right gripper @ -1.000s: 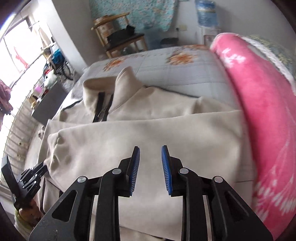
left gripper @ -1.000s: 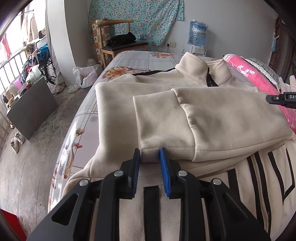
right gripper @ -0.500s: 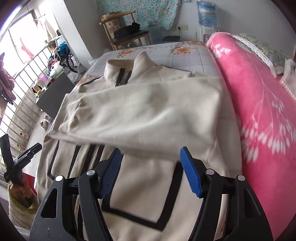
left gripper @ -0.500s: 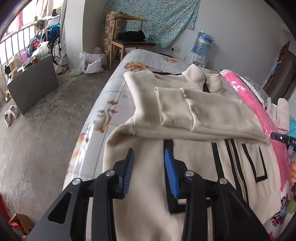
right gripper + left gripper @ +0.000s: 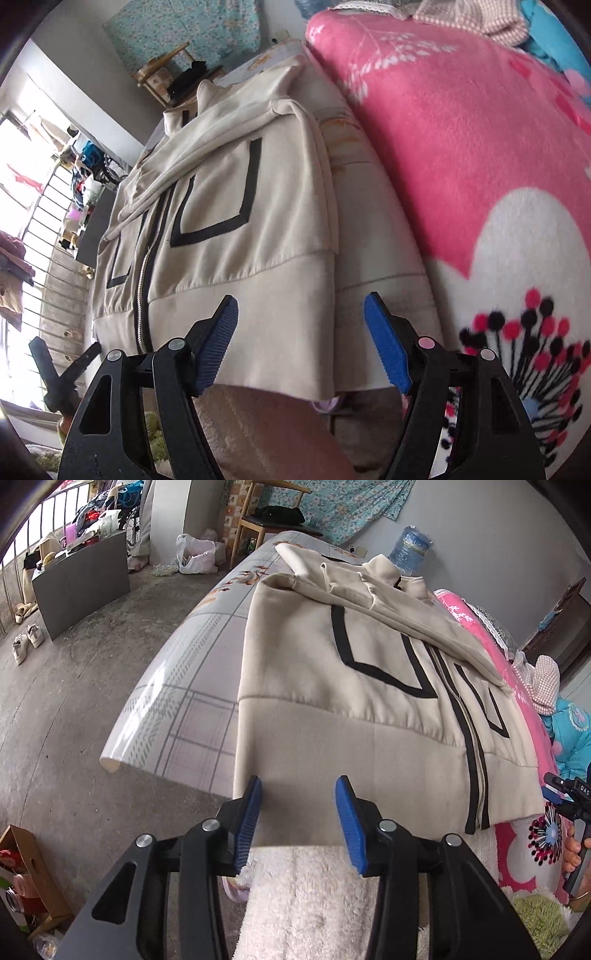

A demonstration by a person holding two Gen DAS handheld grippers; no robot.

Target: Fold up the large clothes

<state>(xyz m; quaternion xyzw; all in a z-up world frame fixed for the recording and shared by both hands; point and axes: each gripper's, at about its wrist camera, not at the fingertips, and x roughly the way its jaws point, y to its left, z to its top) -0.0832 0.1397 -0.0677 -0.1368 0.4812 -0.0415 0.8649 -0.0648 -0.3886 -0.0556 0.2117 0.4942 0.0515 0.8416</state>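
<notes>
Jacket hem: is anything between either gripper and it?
Nothing visible. The jacket hem lies bare just ahead of the open left gripper and right gripper, whose jaws have just been opening, with nothing between them.

At the bottom of the frame the right tool (image 5: 301, 341) stands with its blue pads (image 5: 218, 343) wide apart, having just been opening, and the lower hem of the beige jacket (image 5: 236, 229) lies between them with neither pad pressing on it. The jacket lies flat on the bed (image 5: 373, 206), zip and black stripes up, a sleeve folded across its chest in the upper centre. A pink blanket (image 5: 461, 129) fills the right side, and the left tool (image 5: 61, 373) shows at lower left.
</notes>
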